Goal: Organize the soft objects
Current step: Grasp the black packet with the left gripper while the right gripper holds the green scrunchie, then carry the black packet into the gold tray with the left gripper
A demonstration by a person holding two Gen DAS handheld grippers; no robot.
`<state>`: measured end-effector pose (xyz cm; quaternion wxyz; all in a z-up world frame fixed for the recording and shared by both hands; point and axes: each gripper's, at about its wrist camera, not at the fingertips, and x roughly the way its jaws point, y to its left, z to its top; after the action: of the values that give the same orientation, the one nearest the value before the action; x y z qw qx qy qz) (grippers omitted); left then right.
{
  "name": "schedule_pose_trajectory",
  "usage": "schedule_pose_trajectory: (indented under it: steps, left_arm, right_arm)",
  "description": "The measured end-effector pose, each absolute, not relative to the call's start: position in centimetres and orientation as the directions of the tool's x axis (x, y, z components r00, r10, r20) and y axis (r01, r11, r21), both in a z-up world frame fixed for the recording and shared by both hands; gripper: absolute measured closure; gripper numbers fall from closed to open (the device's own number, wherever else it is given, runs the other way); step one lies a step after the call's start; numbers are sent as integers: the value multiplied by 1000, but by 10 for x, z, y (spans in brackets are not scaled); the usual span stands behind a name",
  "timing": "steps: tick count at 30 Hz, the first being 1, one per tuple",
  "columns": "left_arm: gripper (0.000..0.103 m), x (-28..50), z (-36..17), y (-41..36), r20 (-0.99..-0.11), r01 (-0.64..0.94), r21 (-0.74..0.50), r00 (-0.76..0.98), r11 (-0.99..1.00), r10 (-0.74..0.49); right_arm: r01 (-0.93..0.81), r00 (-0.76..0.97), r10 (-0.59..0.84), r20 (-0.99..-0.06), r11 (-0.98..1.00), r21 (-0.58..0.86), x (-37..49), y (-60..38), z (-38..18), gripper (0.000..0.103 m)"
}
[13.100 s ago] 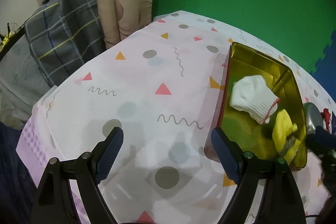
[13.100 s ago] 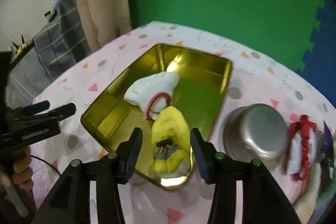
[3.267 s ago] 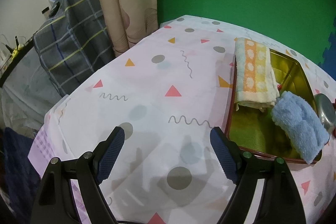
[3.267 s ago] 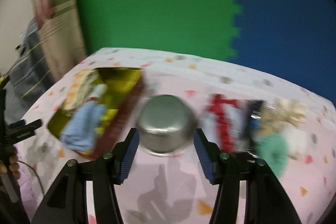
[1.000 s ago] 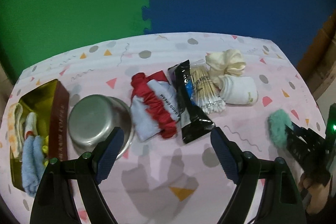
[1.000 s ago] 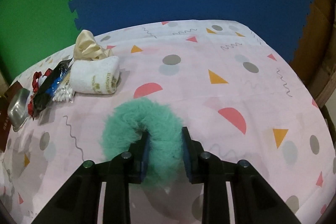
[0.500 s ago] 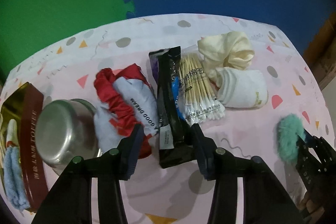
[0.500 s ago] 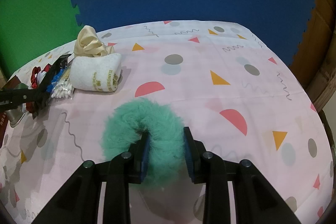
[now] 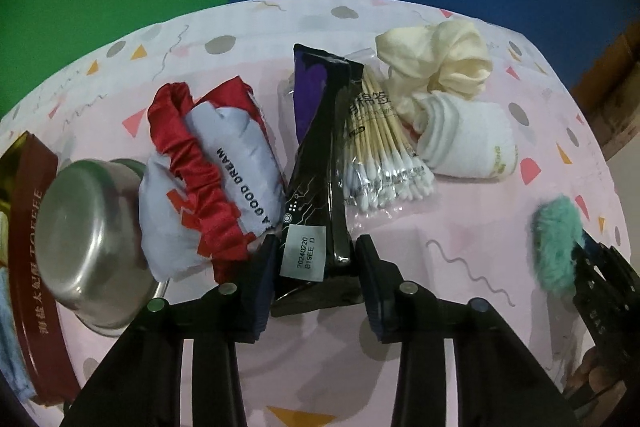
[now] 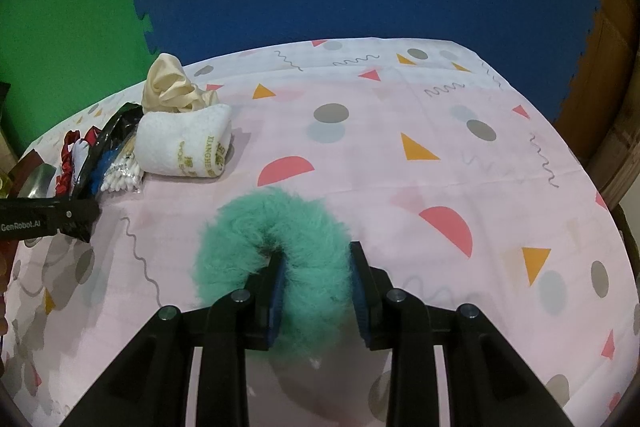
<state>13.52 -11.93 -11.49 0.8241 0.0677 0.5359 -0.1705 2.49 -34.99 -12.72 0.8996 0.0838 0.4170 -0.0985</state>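
Observation:
My right gripper (image 10: 316,275) is shut on a fluffy teal scrunchie (image 10: 276,231), held just above the tablecloth; it also shows at the right of the left wrist view (image 9: 556,243). My left gripper (image 9: 314,267) has its jaws around the near end of a black snack packet (image 9: 320,179). A red scrunchie (image 9: 196,163) lies on a grey pouch (image 9: 236,155). A cream scrunchie (image 9: 440,63) and a rolled white towel (image 9: 468,139) lie at the far right. A gold tin (image 9: 28,227) at the left holds cloths.
An upturned steel bowl (image 9: 88,239) sits between the tin and the grey pouch. A bag of cotton swabs (image 9: 376,155) lies beside the black packet. The patterned tablecloth (image 10: 440,147) stretches to the right. Green and blue foam mats form the back wall.
My left gripper has moved forward and narrowed its jaws around the black packet's near end. My right gripper keeps its hold on the teal scrunchie and has barely moved.

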Motion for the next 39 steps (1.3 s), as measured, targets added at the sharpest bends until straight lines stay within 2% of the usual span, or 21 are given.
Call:
schedule_pose_trajectory:
  steps: [18,22,25,30,34,36,38,39]
  left_arm:
    - [66,29,-111,-62,-920,517,3,338,856,-201]
    - [50,34,-109,-62,-914,521,22,356,853,-193]
    - [43,42,-104,-67,-904,522,9,368,853,-216]
    - [40,60,-102,-79,-900,524,14,377,852,-218]
    - [40,76,-110,-85,-909,503,28,373,864,-188]
    - [47,81,-115,-85,-916,490,21,359,872,-179]
    - [66,85,-119,-86,-923,487,-5,334,874,-191]
    - [67,85,-120,-85,-925,486,-14,326,874,-196]
  right_arm:
    - [245,634,-102,-767,967,75,25,-351,-127,72]
    - [246,634,-103,-767,967,73,25,-351,-127,72]
    - [245,634,-103,-767,967,73,25,-351,-127,72]
    - [245,634,-103,-767,967,73,25,-351,-127,72]
    - [244,634,-100,-767,967,77,25,-351,-127,72]
    - [244,635,-97,-766,967,80,25,-352,-127,72]
    - [243,636,-94,-766,966,83,25,-353,-127,72]
    - [242,636,-92,-766,966,85,25,-353,-127,72]
